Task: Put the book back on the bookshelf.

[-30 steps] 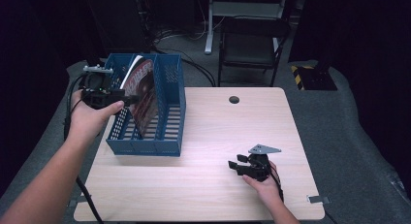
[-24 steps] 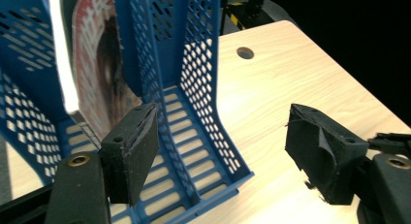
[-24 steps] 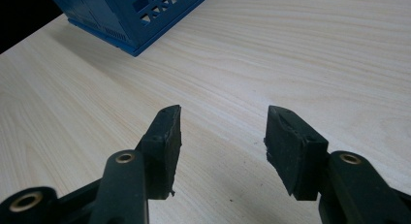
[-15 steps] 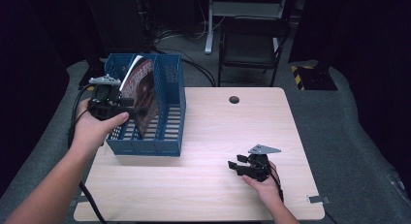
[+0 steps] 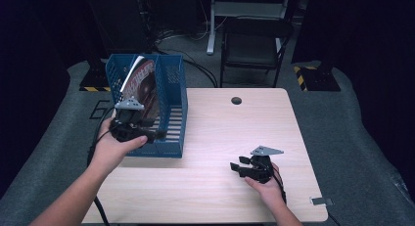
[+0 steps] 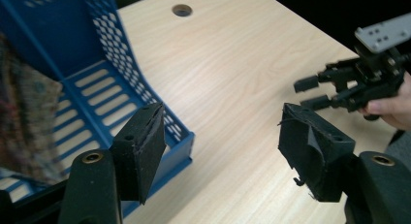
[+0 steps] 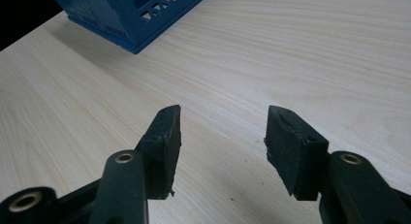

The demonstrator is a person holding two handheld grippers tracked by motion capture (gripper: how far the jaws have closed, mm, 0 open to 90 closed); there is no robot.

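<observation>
A blue slotted file rack [image 5: 169,111] stands on the left part of the light wood table [image 5: 235,123], with a magazine [image 5: 142,84] leaning inside it. My left gripper [image 5: 159,135] hovers at the rack's near end, jaws open and empty. In the left gripper view the rack's near corner [image 6: 184,136] lies below the open gripper [image 6: 220,141], and the magazine [image 6: 26,117] is at the left. My right gripper [image 5: 238,168] rests low over the table near the front right, open with nothing in it. In the right gripper view the gripper [image 7: 223,132] points over bare wood toward the rack's corner [image 7: 131,13].
A round cable hole [image 5: 237,100] sits near the table's far edge. A black chair [image 5: 254,45] stands beyond the table. A small metal piece [image 5: 320,201] lies at the front right corner. Grey carpet surrounds the table.
My left gripper has drawn back from beside the magazine toward the rack's near end, moving toward the person. The right gripper has stayed put.
</observation>
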